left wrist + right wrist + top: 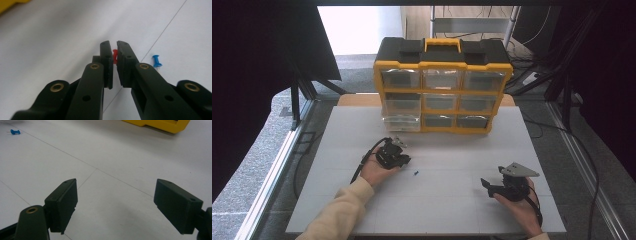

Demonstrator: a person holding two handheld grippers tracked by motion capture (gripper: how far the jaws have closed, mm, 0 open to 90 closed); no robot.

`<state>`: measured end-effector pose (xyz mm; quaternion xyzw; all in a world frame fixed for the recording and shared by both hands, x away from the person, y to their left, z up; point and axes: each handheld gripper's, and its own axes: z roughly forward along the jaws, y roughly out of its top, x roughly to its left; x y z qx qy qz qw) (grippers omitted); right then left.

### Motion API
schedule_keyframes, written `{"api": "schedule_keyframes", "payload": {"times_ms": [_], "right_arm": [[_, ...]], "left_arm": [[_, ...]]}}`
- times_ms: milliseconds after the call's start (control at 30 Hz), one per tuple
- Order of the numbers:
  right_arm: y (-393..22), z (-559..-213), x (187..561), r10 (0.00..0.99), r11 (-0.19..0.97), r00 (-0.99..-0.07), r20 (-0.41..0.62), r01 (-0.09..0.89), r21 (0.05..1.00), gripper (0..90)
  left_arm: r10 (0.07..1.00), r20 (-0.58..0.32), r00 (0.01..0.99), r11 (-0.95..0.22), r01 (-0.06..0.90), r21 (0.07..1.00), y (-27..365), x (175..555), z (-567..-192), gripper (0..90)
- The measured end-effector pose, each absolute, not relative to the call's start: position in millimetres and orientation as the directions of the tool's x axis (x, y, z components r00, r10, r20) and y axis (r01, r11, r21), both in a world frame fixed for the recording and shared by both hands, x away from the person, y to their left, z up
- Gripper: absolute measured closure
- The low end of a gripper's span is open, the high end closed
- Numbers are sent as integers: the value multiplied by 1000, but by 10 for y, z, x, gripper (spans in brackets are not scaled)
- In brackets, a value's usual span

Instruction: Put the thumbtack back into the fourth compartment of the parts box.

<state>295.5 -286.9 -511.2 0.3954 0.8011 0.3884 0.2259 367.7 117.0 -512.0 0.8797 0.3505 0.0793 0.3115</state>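
Between the nearly closed jaws of the left gripper (113, 53) sits a red pin (115, 55): light, stiff, sharp-tipped, best pinched by its head. Right gripper (115, 202) gapes, empty.

organiser (442, 65): yellow frame, black top, yellow handle; clear drawer fronts, dark inside
table (437, 200): white, thin grey grid lines
pushpin between left jaws (115, 55): red
loose pushpin (156, 60): blue
left gripper (113, 53): black jaws, brass-coloured rivets
right gripper (113, 202): black jaws, one brass-coloured rivet; grey plate on top in high view
sleeve (343, 210): cream
floor (267, 145): grey
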Motion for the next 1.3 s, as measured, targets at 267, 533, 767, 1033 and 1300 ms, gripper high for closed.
{"api": "schedule_keyframes", "payload": {"times_ms": [267,533,767,1033,1300], "right_arm": [[-2868,-5113,2955,810,385,-584,-55,459,801,194],[-2864,-5113,2953,810,386,-584,-55,460,800,194],[-2866,-5113,2954,810,385,-583,-55,460,800,194],[-2867,-5113,2954,811,385,-583,-55,459,801,194],[-2869,-5112,2957,813,383,-580,-55,460,801,194]], "left_arm": [[666,-112,738,-508,558,656,1294,3578,-4979,828],[658,-133,741,-469,541,698,1399,3472,-4838,828],[656,-140,742,-441,527,727,1465,3397,-4738,828],[659,-156,736,-405,522,751,1545,3357,-4653,828],[662,-141,736,-383,494,781,1596,3285,-4552,828]]}}
